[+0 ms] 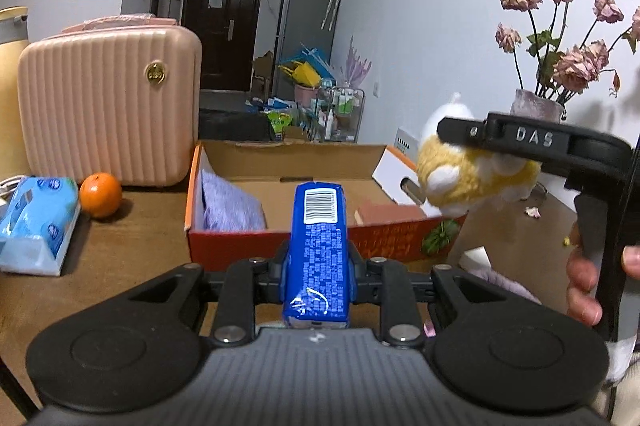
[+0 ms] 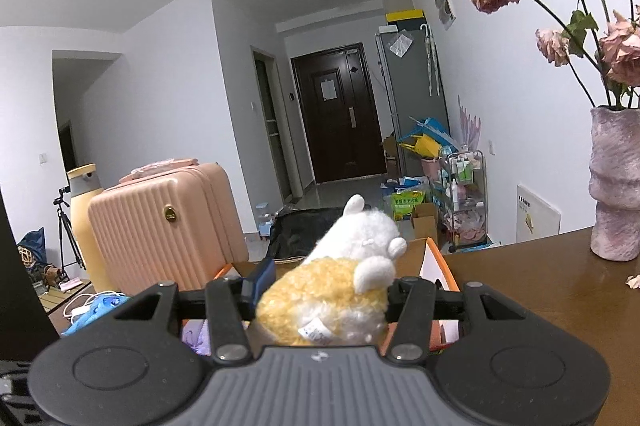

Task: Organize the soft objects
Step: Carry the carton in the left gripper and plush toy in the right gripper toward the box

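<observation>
My left gripper [image 1: 318, 266] is shut on a blue tissue pack [image 1: 318, 246] and holds it just in front of the open orange cardboard box [image 1: 280, 240]. A lilac cloth [image 1: 230, 204] and a brownish block [image 1: 386, 214] lie in the box. My right gripper [image 2: 322, 296] is shut on a yellow and white plush toy [image 2: 340, 286]. In the left wrist view the plush toy [image 1: 468, 178] hangs above the box's right end, held by the right gripper [image 1: 500, 154]. The box's orange edge [image 2: 440, 262] shows behind the plush.
A pink suitcase [image 1: 108, 106] stands at the back left, with an orange [image 1: 100, 194] and a light blue tissue pack [image 1: 36, 222] beside it. A vase of dried roses [image 1: 538, 104] stands at the right on the wooden table [image 1: 120, 246]. Another lilac cloth [image 1: 504, 282] lies right of the box.
</observation>
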`<move>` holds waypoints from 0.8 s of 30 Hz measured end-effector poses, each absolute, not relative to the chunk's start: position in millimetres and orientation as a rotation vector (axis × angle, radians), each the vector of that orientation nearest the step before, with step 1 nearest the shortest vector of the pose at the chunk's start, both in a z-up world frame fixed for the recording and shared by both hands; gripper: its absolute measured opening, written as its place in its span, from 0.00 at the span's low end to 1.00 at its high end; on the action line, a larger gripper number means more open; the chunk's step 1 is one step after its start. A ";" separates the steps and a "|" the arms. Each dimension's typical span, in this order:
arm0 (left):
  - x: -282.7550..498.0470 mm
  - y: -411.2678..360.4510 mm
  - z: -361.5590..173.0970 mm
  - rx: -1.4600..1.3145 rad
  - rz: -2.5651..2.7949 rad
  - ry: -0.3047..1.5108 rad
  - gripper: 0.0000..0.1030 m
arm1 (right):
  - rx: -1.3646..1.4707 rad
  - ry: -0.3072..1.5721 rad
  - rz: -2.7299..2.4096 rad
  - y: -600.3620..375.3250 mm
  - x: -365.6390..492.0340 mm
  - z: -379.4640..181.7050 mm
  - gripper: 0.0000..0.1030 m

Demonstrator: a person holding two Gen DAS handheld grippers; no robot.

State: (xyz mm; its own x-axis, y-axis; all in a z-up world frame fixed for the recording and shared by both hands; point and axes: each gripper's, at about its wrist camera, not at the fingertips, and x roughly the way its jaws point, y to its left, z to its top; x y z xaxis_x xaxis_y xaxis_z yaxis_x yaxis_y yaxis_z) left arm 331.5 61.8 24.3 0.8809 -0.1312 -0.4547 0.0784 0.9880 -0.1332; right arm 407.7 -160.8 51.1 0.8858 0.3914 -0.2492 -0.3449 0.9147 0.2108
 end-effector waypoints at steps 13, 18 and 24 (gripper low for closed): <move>373.6 51.1 38.6 -0.122 -0.085 0.416 0.24 | 0.180 0.306 0.385 -162.7 448.2 49.2 0.47; 396.8 50.1 39.6 -0.126 -0.071 0.409 0.24 | 0.197 0.318 0.384 -162.0 472.7 45.9 0.47; 425.8 52.2 39.6 -0.135 -0.046 0.402 0.24 | 0.190 0.344 0.385 -153.9 500.9 39.7 0.47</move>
